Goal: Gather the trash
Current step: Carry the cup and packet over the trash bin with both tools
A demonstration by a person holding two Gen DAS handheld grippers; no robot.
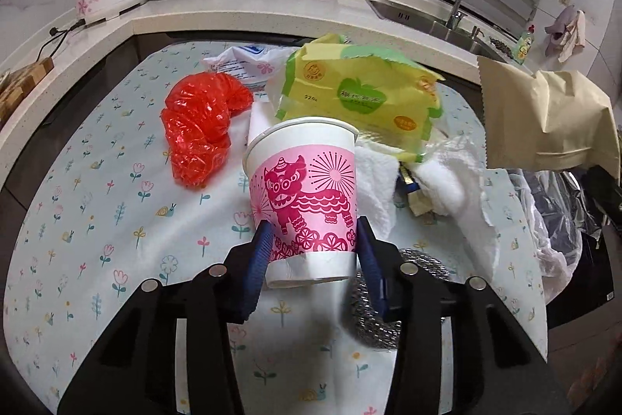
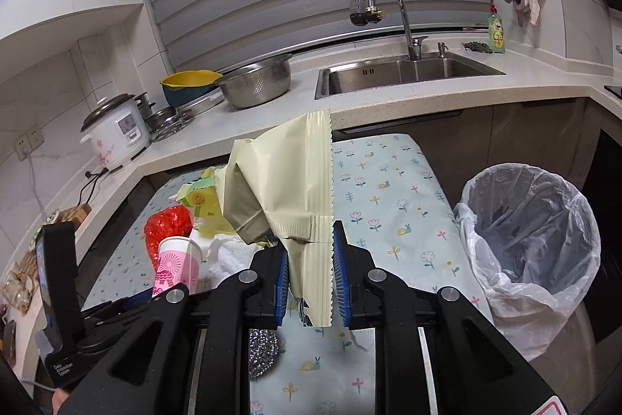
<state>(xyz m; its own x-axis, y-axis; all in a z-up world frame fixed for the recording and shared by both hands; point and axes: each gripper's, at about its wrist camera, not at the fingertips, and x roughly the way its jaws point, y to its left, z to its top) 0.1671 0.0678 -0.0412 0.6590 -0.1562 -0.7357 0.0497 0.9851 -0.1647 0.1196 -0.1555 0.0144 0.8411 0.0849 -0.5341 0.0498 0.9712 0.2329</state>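
Observation:
My left gripper [image 1: 311, 244] is shut on a pink-and-white paper cup [image 1: 305, 193], gripped near its base and tilted back; the cup also shows in the right wrist view [image 2: 177, 265]. My right gripper [image 2: 311, 259] is shut on a beige foil pouch [image 2: 287, 189] and holds it above the table; the pouch shows at the right of the left wrist view [image 1: 544, 123]. On the floral tablecloth [image 1: 97, 220] lie a red plastic bag [image 1: 198, 127], a yellow-green wrapper [image 1: 361, 96], white paper towels [image 1: 439, 181] and a steel scourer [image 1: 373, 314].
A bin lined with a clear bag [image 2: 536, 244] stands right of the table. Behind is a counter with a rice cooker [image 2: 116, 131], a steel colander [image 2: 256, 84], a sink [image 2: 404, 72] and a tap. A white printed bag [image 1: 245, 61] lies at the table's far edge.

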